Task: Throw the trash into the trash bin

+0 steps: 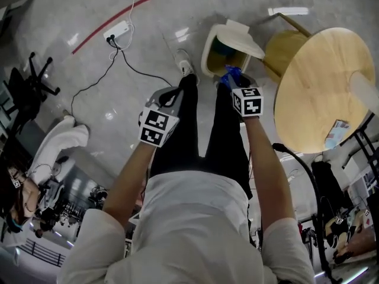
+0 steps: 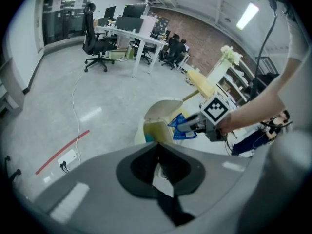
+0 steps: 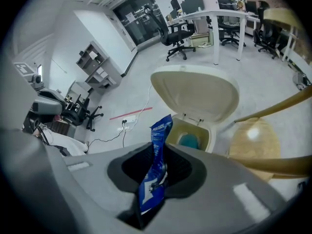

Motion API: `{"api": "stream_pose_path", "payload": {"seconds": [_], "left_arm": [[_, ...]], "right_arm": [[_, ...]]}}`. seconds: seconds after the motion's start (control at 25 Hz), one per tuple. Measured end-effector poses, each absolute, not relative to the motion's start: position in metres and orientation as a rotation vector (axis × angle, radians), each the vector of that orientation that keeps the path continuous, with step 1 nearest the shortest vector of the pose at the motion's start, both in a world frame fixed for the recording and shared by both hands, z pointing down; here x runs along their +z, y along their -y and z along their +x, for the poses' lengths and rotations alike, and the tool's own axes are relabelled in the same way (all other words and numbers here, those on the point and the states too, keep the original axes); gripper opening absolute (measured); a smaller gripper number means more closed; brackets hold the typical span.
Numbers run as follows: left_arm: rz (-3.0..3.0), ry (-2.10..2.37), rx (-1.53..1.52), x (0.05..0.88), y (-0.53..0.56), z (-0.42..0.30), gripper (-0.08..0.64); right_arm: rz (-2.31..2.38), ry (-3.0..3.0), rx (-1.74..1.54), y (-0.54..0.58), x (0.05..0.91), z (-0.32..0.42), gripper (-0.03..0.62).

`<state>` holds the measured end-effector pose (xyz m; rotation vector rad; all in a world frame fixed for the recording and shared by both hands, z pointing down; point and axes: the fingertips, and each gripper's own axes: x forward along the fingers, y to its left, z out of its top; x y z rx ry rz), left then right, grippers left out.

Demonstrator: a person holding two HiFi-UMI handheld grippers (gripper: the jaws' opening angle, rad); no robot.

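Disposal is the step in hand: the right gripper has its jaws closed narrow on a crumpled blue wrapper, which stands up from between them and pokes out past the tips toward the trash bin. The bin sits on the floor just past the person's feet, to the left of the round wooden counter, with its lid tipped up and back so the mouth is open. The wrapper hangs just near of that mouth and above it, not yet inside. The left gripper hovers to the left over the person's leg, jaws drawn together with nothing between them (it seems to have no part in this step). To my judgement the next move calls for carrying the right gripper a little farther, until the wrapper is squarely over the opening and clear of the raised lid, then spreading the jaws so it drops; a light, creased wrapper may cling to a pad, so a wide release would help. Several things stay uncertain. The head view hides most of the bin's inside behind the lid, and the teal object at its bottom cannot be identified. The wrapper's lower end is buried between the jaws, its print is too small to read, and what holds the lid up is not visible.
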<state>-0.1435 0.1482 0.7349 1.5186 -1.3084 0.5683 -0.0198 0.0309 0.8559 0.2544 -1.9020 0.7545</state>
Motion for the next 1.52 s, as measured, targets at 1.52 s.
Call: {"api": "stream_pose_path", "payload": {"seconds": [1.52], "left_arm": [[1.497, 1.226, 0.576, 0.792, -0.161, -0.102, 0.005]], "right_arm": [[0.295, 1.928, 0.725, -0.034, 0.912, -0.011, 0.116]]}}
